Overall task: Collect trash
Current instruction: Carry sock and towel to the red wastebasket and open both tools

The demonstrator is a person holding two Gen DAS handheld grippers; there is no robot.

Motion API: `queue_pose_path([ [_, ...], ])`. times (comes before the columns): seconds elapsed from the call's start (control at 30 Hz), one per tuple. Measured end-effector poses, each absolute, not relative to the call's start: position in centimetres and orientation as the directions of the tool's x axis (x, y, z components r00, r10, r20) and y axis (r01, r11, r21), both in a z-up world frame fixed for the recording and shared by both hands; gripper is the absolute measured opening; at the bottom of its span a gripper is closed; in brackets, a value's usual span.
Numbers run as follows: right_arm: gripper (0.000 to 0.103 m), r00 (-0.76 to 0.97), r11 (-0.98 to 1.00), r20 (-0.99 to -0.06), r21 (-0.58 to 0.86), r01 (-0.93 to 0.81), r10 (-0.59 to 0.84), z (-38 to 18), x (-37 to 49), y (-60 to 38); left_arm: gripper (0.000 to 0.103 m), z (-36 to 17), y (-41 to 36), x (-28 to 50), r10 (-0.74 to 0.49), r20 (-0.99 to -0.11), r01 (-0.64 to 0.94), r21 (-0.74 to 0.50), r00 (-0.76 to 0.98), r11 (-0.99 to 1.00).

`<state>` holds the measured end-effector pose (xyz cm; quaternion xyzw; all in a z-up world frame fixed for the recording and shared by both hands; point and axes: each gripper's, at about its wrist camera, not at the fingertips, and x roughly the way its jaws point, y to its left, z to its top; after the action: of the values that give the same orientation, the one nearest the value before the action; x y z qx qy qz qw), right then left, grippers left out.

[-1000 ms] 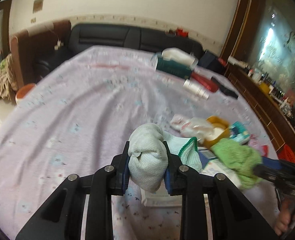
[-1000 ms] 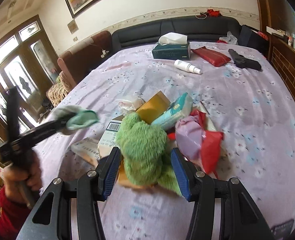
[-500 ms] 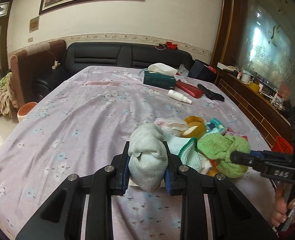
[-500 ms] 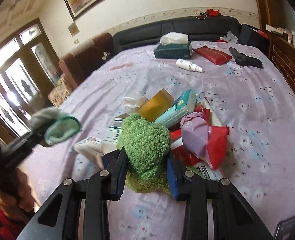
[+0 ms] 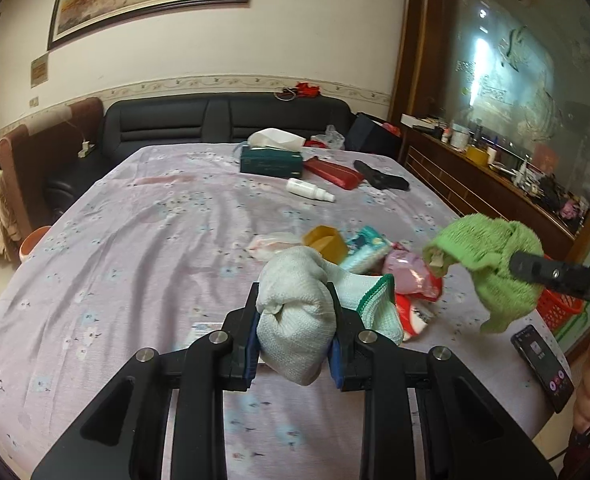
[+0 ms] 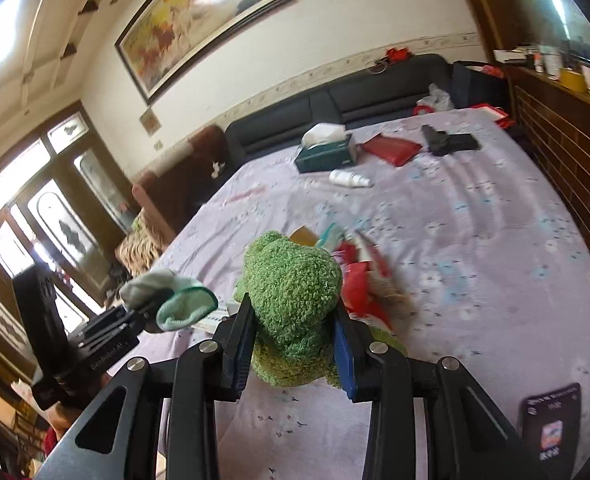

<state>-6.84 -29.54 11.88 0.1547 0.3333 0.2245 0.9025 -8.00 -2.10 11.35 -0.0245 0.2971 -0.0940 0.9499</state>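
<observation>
My left gripper (image 5: 295, 332) is shut on a white cloth with a green hem (image 5: 295, 320) and holds it above the bed; it also shows at the left of the right wrist view (image 6: 167, 300). My right gripper (image 6: 295, 332) is shut on a fuzzy green cloth (image 6: 291, 292), lifted off the bed; that cloth hangs at the right of the left wrist view (image 5: 491, 256). Under them a trash pile lies on the lilac sheet: a yellow box (image 5: 325, 240), a teal packet (image 5: 365, 250), a pink bag (image 5: 409, 276) and red wrappers (image 6: 359, 284).
A green tissue box (image 5: 271, 162), a white bottle (image 5: 309, 190), a red pouch (image 5: 333, 172) and a black object (image 5: 381, 176) lie at the far end of the bed. A phone (image 5: 543, 364) lies at the near right edge. A red basket (image 5: 559, 306) stands beside the bed.
Both grippers have risen and pulled back from the pile. The right gripper has lifted the green cloth clear of the trash. The left still holds the white cloth.
</observation>
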Motion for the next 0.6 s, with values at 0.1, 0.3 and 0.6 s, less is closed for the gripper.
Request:
queue_pose_path([
  [0.1,0.038,0.693,0.848,-0.519,0.455,-0.273,0.501,12.1,-7.6,-31.6,0.026,11.6,-3.8,-8.3,-0.212,-0.561,0.197,-0.088,0.801,0.976],
  [0.3,0.038,0.729,0.843,-0.487,0.485,-0.232,0.481,12.6,-9.0,-35.0,0.026,12.2,-7.2,-8.6,-0.268,-0.566,0.268,-0.084,0.780,0.960],
  [0.6,0.038,0.816,0.835,-0.413,0.531,-0.145,0.405,14.5,-12.3,-42.6,0.026,13.4,-15.1,-8.6,-0.390,-0.574,0.420,-0.088,0.720,0.903],
])
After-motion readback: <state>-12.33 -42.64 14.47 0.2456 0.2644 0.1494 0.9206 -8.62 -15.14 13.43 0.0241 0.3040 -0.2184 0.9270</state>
